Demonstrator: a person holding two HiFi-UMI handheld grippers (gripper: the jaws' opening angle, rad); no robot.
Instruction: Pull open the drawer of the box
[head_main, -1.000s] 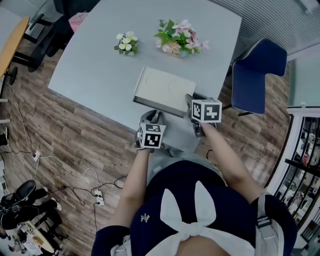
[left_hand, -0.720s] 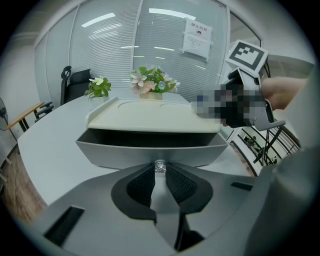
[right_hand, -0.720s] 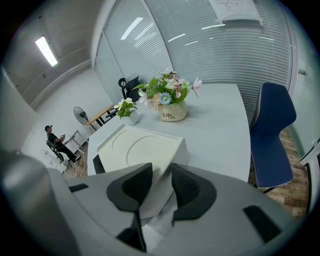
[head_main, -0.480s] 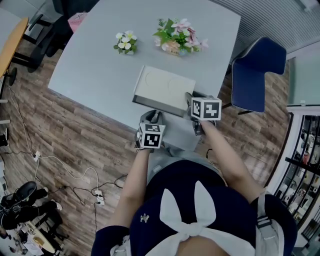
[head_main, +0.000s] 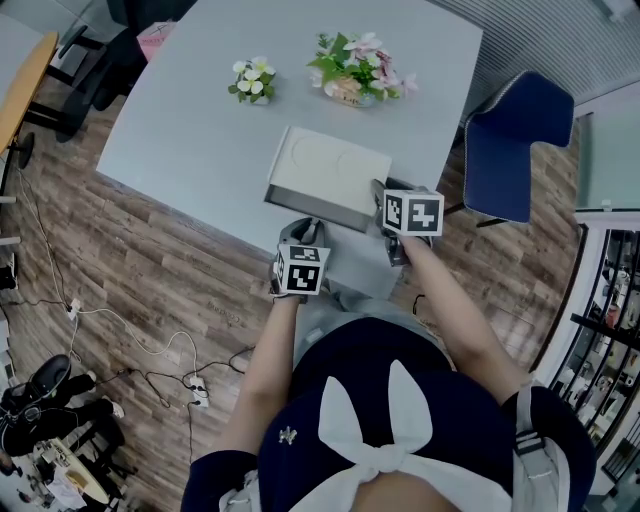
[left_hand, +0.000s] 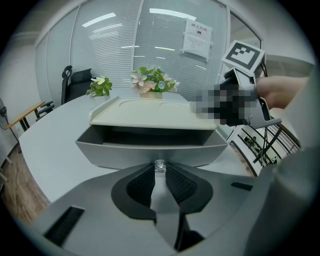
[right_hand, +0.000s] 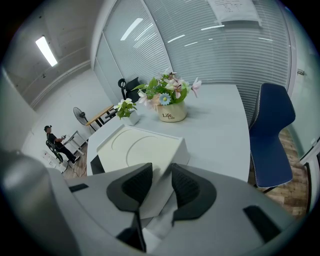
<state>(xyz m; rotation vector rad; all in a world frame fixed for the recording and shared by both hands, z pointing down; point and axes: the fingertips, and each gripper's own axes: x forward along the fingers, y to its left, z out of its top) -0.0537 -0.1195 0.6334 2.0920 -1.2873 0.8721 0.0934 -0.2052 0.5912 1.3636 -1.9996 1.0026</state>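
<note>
The box (head_main: 330, 172) sits on the desk (head_main: 190, 130) just beyond the left hand-held gripper (head_main: 304, 232), with the right hand-held gripper (head_main: 384, 200) at its corner.

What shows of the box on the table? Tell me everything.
The box is low and rectangular, with a cream top marked by curved grooves. It lies flat on the grey table, by the edge nearest the person. Its grey drawer stands partly open, dark inside. The left gripper is shut on the drawer's small clear knob; the right gripper clamps the box's near right corner.
</note>
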